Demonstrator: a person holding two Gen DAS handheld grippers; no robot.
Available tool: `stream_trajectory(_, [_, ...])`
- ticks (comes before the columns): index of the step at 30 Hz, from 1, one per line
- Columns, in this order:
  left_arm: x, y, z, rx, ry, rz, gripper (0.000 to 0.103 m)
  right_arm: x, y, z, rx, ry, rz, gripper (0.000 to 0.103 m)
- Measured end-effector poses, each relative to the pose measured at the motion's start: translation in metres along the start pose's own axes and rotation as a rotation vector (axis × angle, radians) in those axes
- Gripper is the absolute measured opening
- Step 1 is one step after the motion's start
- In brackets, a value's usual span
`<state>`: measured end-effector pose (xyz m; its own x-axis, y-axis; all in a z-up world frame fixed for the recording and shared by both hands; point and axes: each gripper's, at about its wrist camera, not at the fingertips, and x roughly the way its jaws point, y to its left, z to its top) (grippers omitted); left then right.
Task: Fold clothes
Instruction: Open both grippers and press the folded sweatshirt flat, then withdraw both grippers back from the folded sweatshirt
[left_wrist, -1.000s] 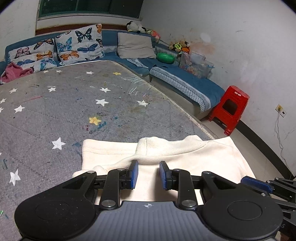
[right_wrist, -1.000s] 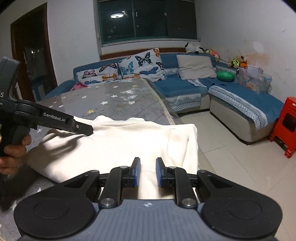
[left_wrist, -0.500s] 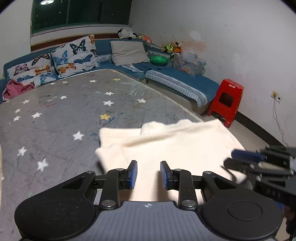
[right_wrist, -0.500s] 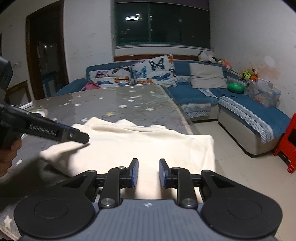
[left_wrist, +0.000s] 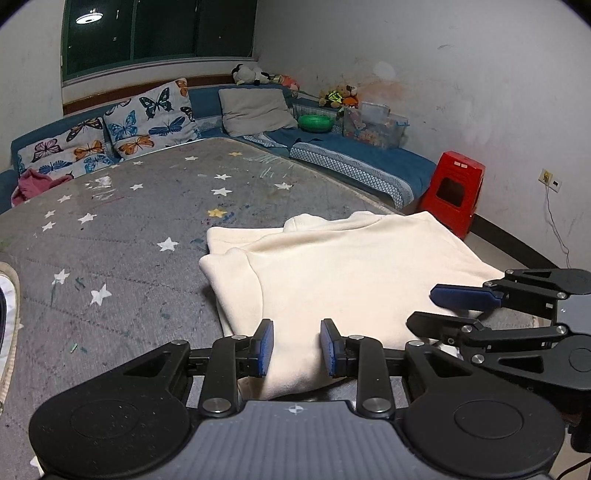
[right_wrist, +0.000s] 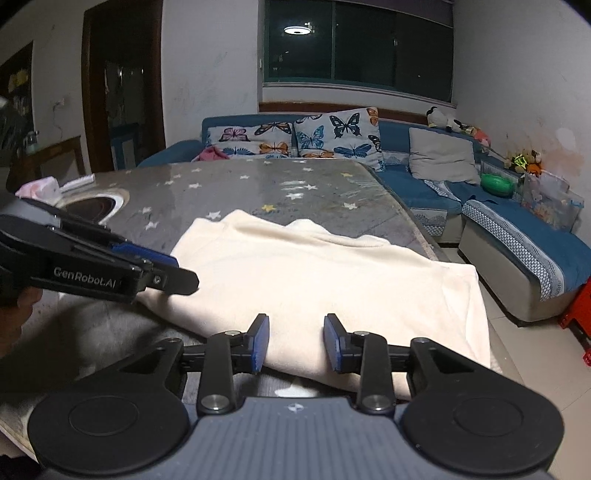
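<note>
From my feed the work surface is a big grey star-print table (left_wrist: 155, 206) with scribbly marks, and lying on it is a folded cream garment (left_wrist: 343, 273) near the right edge, plus some small pale cloth bits (right_wrist: 55, 184) at the far left corner.

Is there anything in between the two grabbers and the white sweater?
Nothing visible. The left gripper and right gripper are both open, right at the near edge of the cream sweater, with no object between. Only bare starry table cover lies around it.
</note>
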<state>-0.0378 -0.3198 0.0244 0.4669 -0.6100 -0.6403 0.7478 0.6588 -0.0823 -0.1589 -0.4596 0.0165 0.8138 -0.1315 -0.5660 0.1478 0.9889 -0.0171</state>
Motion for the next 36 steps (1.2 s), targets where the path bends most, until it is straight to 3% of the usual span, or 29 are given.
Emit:
stream_trajectory(11, [0.001, 0.001, -0.006, -0.007, -0.018, 0.004, 0.032, 0.002, 0.004, 0.003, -0.024, 0.012, -0.007, 0.036])
stream_trajectory(20, [-0.010, 0.000, -0.006, -0.052, -0.014, -0.002, 0.046, -0.002, 0.004, 0.005, 0.014, 0.019, -0.023, 0.047])
stream_trajectory(36, [-0.007, 0.011, -0.010, -0.109, 0.003, -0.030, 0.047, -0.009, -0.002, 0.003, 0.040, 0.015, -0.044, 0.050])
